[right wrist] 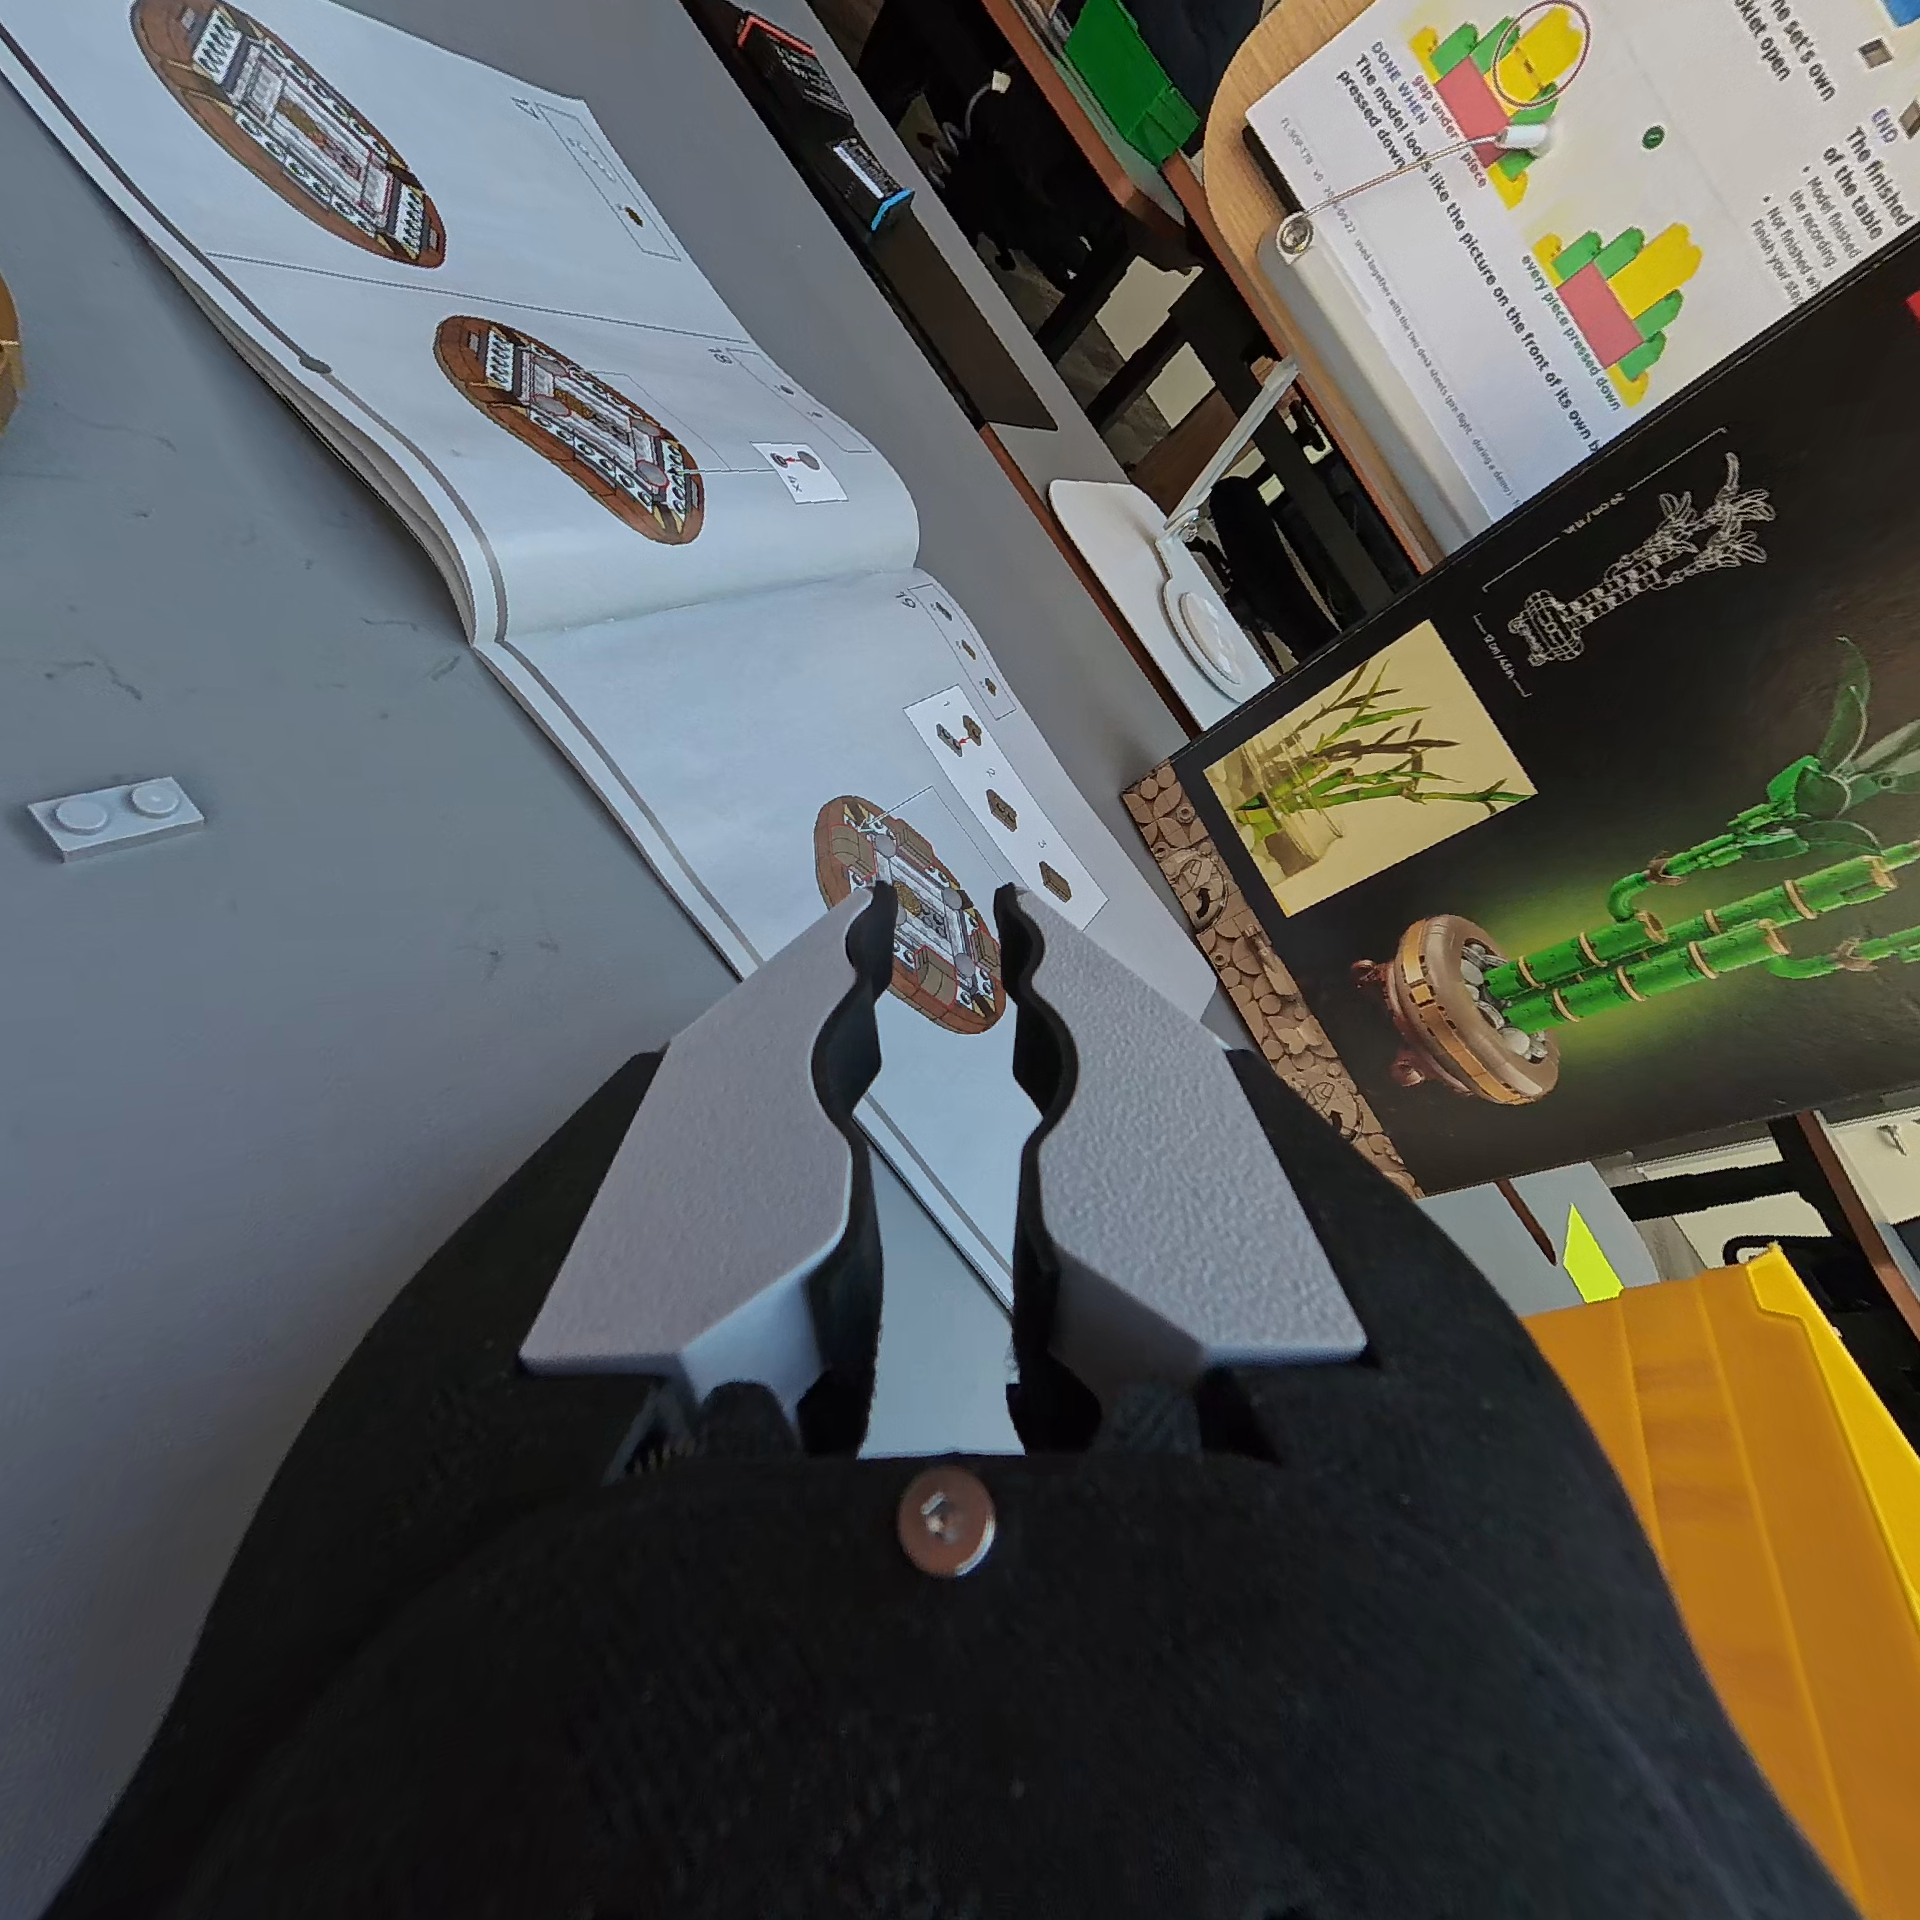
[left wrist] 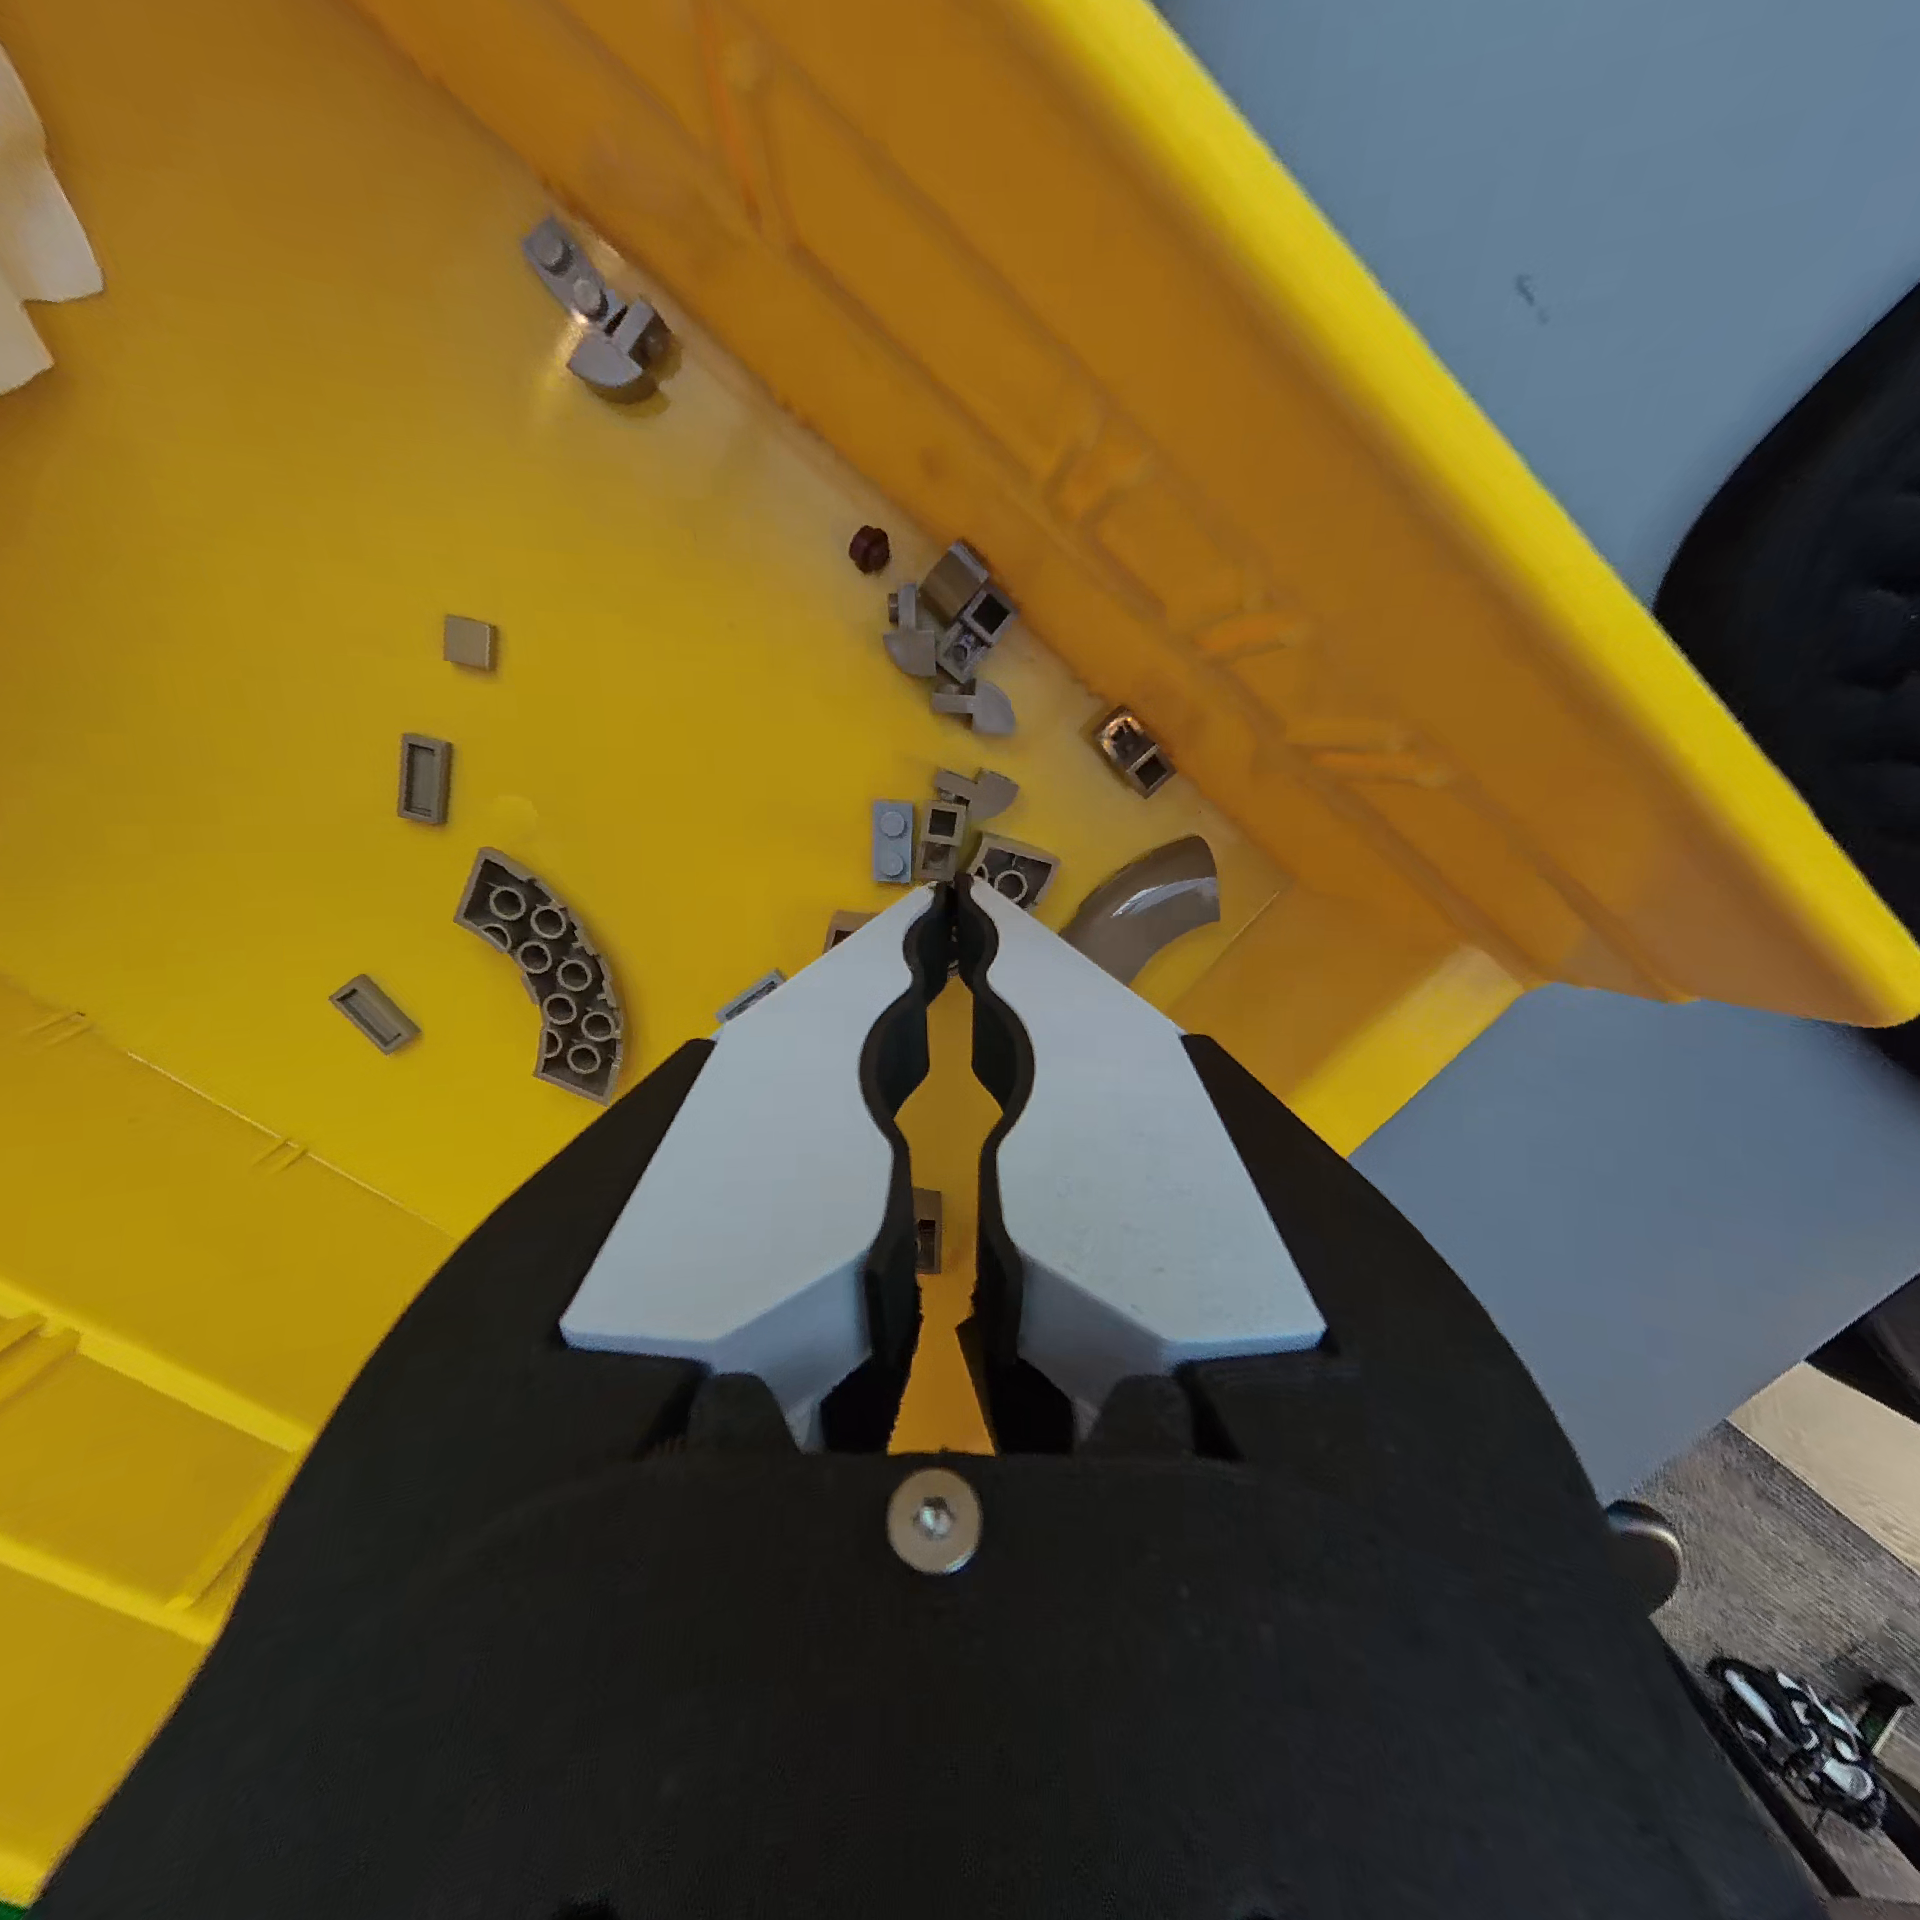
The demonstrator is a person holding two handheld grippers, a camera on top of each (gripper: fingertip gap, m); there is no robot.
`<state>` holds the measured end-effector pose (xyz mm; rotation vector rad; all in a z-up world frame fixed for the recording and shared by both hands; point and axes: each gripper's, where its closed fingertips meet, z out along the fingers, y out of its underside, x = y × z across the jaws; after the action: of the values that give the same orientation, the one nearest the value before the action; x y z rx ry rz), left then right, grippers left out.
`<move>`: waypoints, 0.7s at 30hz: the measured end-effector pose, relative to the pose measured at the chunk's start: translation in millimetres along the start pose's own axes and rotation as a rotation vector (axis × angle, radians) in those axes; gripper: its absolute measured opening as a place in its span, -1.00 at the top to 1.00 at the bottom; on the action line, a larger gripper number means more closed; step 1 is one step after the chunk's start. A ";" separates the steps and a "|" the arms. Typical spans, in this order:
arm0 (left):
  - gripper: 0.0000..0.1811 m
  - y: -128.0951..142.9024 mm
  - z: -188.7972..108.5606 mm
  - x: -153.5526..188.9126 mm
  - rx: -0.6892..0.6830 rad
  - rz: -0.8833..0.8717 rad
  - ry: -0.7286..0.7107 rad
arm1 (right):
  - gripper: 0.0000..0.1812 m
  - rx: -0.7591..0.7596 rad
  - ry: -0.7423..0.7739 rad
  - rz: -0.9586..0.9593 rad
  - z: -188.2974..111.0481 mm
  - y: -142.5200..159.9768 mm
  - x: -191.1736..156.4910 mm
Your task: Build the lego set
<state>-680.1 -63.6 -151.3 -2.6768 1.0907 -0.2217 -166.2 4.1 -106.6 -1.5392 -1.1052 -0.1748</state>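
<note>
In the left wrist view my left gripper (left wrist: 954,891) reaches into a yellow bin (left wrist: 260,468) with loose grey and tan Lego pieces. Its fingertips stand together, right at the near end of a small tan upside-down brick (left wrist: 940,836), beside a grey two-stud plate (left wrist: 891,842) and a tan brick (left wrist: 1013,868). I cannot tell whether anything thin is pinched. In the right wrist view my right gripper (right wrist: 940,904) is open and empty, held above the open instruction booklet (right wrist: 623,540). A grey two-stud plate (right wrist: 114,816) lies on the grey table to its left.
The bin also holds a curved tan brick (left wrist: 551,971), a tan arch piece (left wrist: 1143,904), small tiles and a dark red round stud (left wrist: 868,548). The set's box (right wrist: 1558,883) stands at the right, a printed sheet (right wrist: 1558,208) above it, the yellow bin (right wrist: 1714,1507) below. The grey two-stud plate (right wrist: 114,816) sits 11 cm or so from the ends of my right fingers.
</note>
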 end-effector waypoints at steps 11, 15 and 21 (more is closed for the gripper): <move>1.00 -4.1 -19.2 -12.0 0.137 -0.126 0.005 | 0.79 -0.003 -0.007 -0.004 0.8 0.1 -1.6; 0.95 -3.5 -10.5 2.4 0.110 -0.111 0.089 | 0.80 -0.013 -0.012 -0.014 1.6 1.6 -3.4; 0.84 -9.8 2.6 3.7 0.063 -0.039 0.061 | 0.79 -0.026 -0.015 -0.029 2.8 3.4 -5.6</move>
<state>-670.3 -58.9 -150.8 -2.6531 1.0319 -0.3415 -168.1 3.9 -113.5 -1.5504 -1.1419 -0.1982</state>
